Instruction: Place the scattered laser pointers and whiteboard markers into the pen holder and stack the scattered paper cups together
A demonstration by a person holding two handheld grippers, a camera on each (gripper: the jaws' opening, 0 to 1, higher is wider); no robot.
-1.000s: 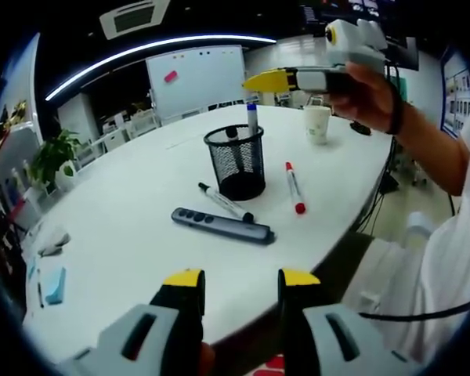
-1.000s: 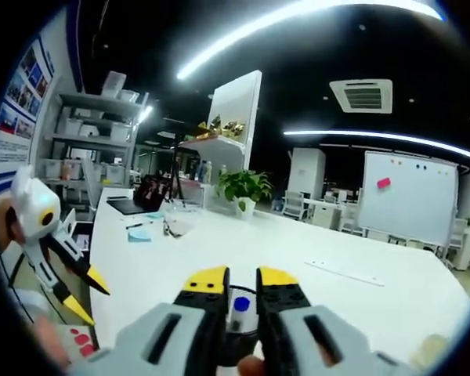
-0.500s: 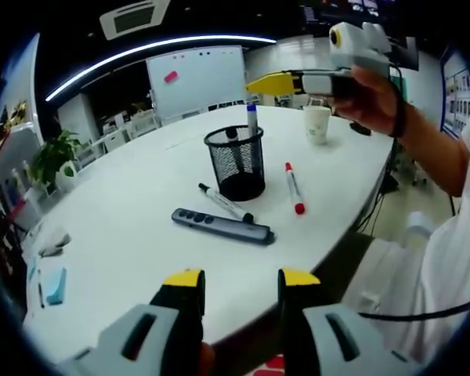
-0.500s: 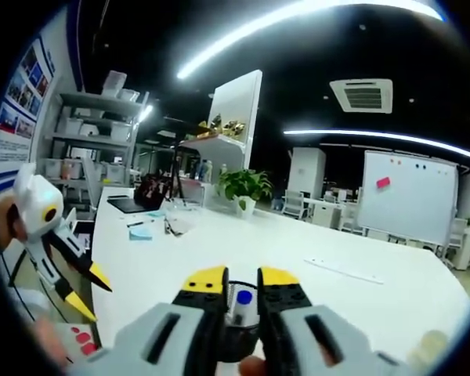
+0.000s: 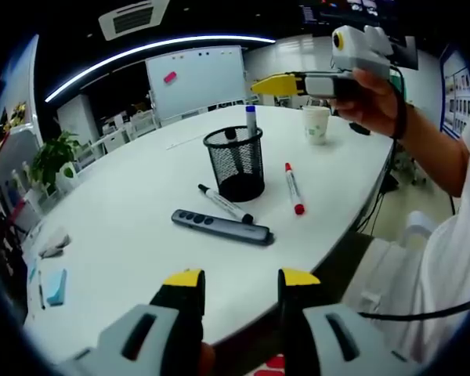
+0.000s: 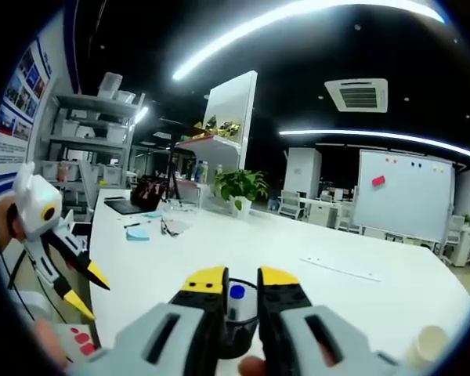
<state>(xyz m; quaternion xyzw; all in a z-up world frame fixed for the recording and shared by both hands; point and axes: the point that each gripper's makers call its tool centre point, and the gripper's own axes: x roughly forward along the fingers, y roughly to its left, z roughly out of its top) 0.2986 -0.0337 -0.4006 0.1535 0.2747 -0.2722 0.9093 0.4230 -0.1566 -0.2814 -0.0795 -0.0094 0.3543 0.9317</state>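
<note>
The left claw point(image 5: 241, 283) hangs open over the near edge of the white table point(image 5: 133, 227) and holds nothing. A black mesh holder point(image 5: 236, 162) stands in the middle with a blue-capped marker point(image 5: 251, 123) in it. Just beside it lie a black marker point(image 5: 225, 203), a red marker point(image 5: 293, 188) and a grey pointer point(image 5: 222, 226). A paper cup point(image 5: 316, 124) stands farther back. The right claw point(image 5: 268, 83) is above the holder, nearly closed, and grips nothing.
</note>
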